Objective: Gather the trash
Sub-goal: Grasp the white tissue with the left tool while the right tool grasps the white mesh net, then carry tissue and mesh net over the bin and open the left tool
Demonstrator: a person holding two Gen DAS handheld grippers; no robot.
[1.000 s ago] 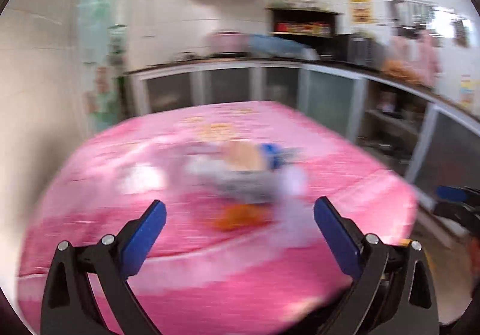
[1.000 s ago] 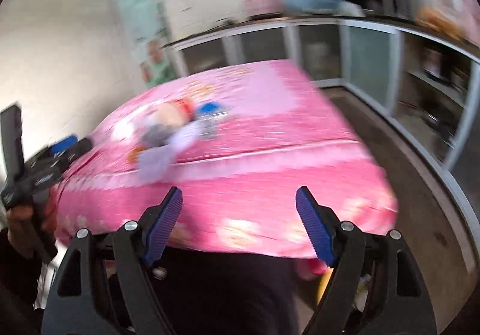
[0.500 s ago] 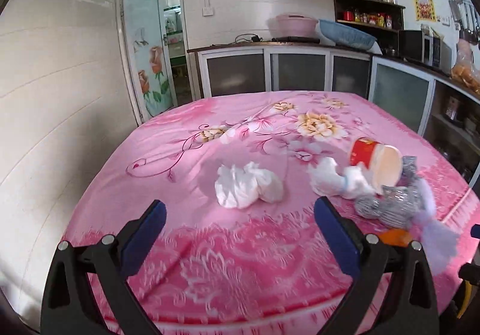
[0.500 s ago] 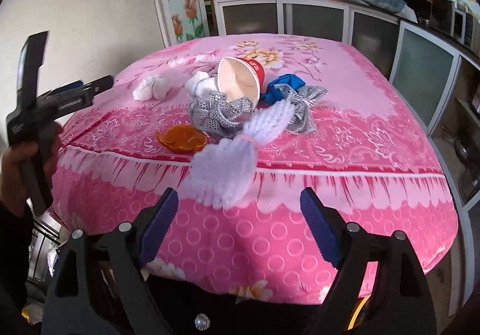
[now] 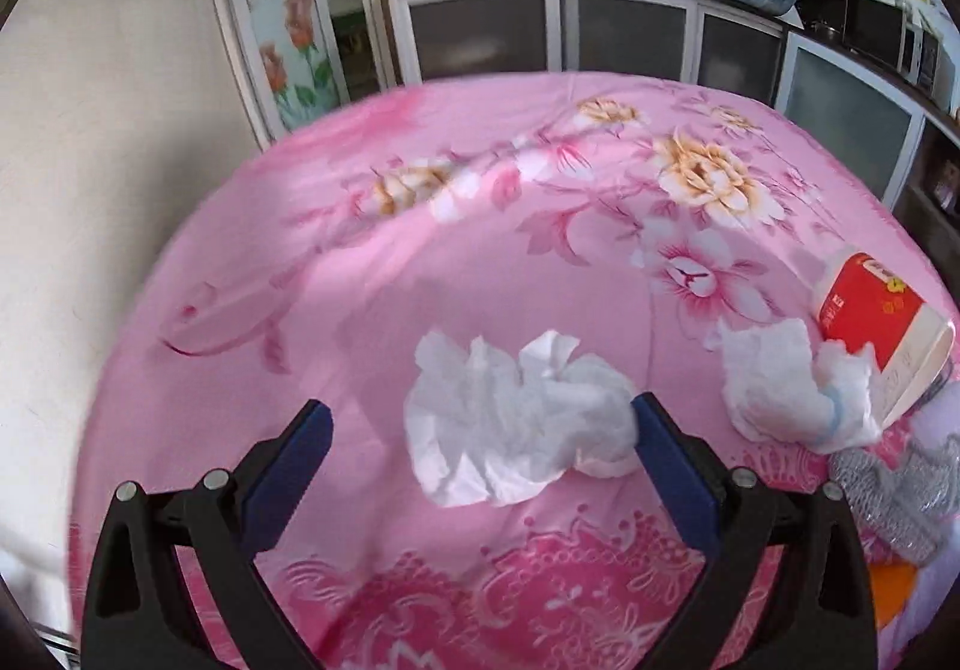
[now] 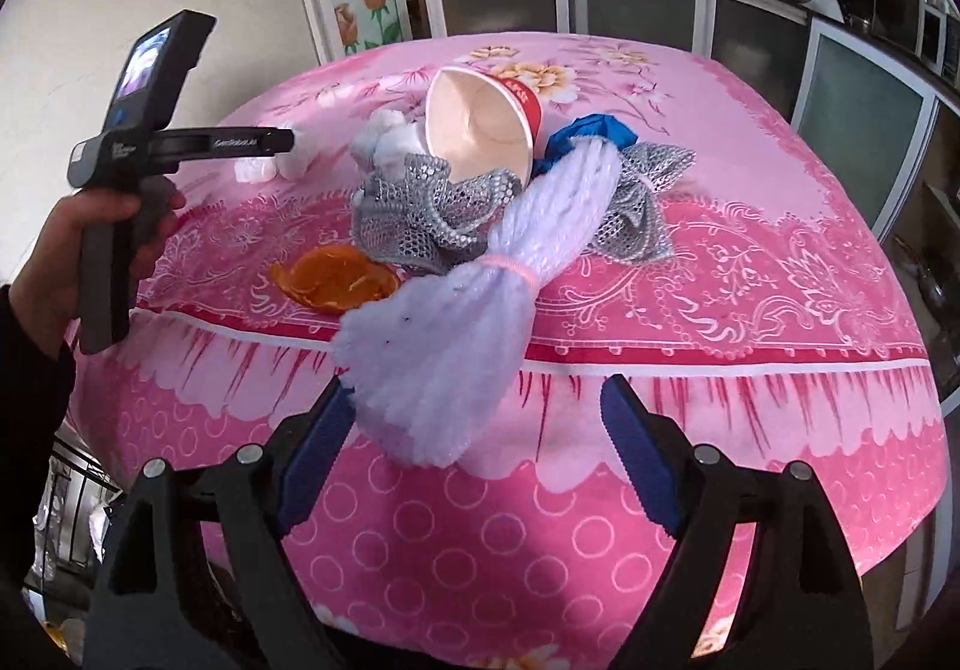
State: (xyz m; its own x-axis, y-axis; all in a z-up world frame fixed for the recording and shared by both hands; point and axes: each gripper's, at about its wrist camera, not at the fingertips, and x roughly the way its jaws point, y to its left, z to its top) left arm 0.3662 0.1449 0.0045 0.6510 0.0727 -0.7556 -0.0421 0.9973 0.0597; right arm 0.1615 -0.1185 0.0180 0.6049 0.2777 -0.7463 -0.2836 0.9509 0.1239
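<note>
Now the big round desk under its pink flowered cloth [image 5: 480,190] carries all the trash, and the step in hand looks like the first pick. The white fringed yarn bundle tied with a pink band [image 6: 456,304] droops over the desk's near edge, straight in front of the right tool [image 6: 474,430], whose blue pads stand spread with nothing pressed between them. Behind it lie the crumpled silver mesh [image 6: 432,208], the tipped red-and-white paper cup [image 6: 480,123], a blue scrap [image 6: 591,129] and an orange peel [image 6: 336,280]. The left tool [image 5: 480,442], held in the person's hand [image 6: 66,250], is spread as well; the crumpled white tissue [image 5: 516,418] sits between its pads, the right pad just at its edge, but I judge it not yet gripped. A second white tissue wad [image 5: 786,388] lies touching the cup. To do it well, I would settle the left tool lower so both pads bracket the tissue's bulk, then close gently without dragging the cloth. Against half a second ago, both tools have come closer and lower: the tissue was well ahead of the left pads and now lies between them, and the yarn bundle fills more of the right view.
</note>
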